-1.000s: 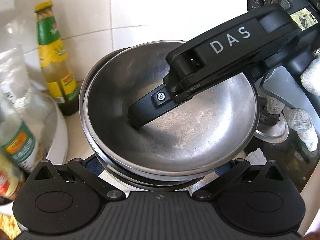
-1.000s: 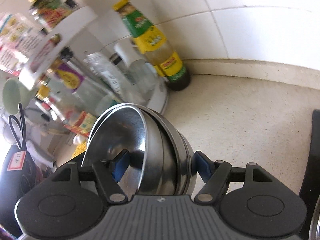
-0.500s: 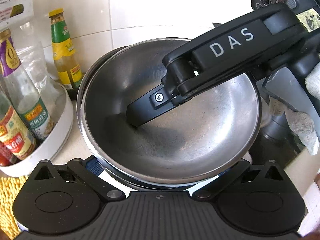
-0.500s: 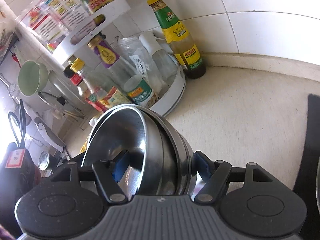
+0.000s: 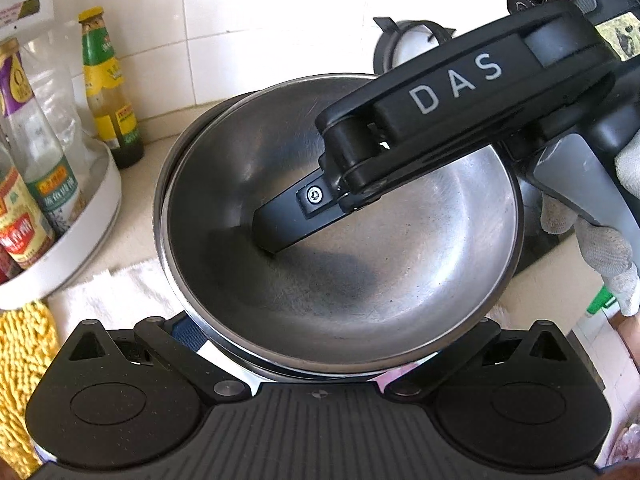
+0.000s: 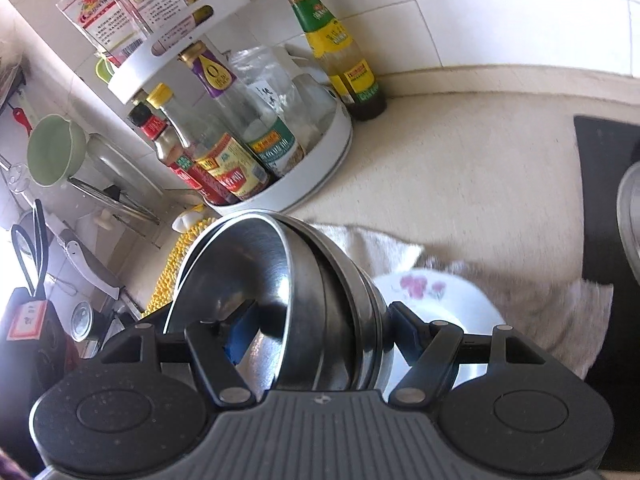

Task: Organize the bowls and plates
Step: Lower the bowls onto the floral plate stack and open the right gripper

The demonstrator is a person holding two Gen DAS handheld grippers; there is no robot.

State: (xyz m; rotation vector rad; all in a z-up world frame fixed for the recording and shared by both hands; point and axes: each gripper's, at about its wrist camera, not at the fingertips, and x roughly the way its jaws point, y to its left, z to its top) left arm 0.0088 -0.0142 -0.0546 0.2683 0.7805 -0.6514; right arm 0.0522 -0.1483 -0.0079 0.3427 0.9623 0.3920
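Note:
A nested stack of steel bowls (image 5: 360,264) fills the left wrist view, held in the air above the counter. It also shows edge-on in the right wrist view (image 6: 304,304). My right gripper (image 6: 316,332) is shut on the stack's rim, one finger (image 5: 288,220) inside the top bowl and one outside. My left gripper (image 5: 332,340) spans the stack's near edge; its fingertips are hidden under the bowls. A white flowered plate (image 6: 436,292) lies on a towel (image 6: 520,304) below the stack.
A white two-tier rack (image 6: 320,168) of sauce bottles stands at the left by the tiled wall, with a green-labelled bottle (image 6: 344,60) beside it. A yellow mat (image 5: 20,360) lies at the left. A black stove edge (image 6: 600,200) is at the right.
Both grippers have pulled back and up with the bowl stack, away from the wall. The bottle rack, the towel and the flowered plate have come into view.

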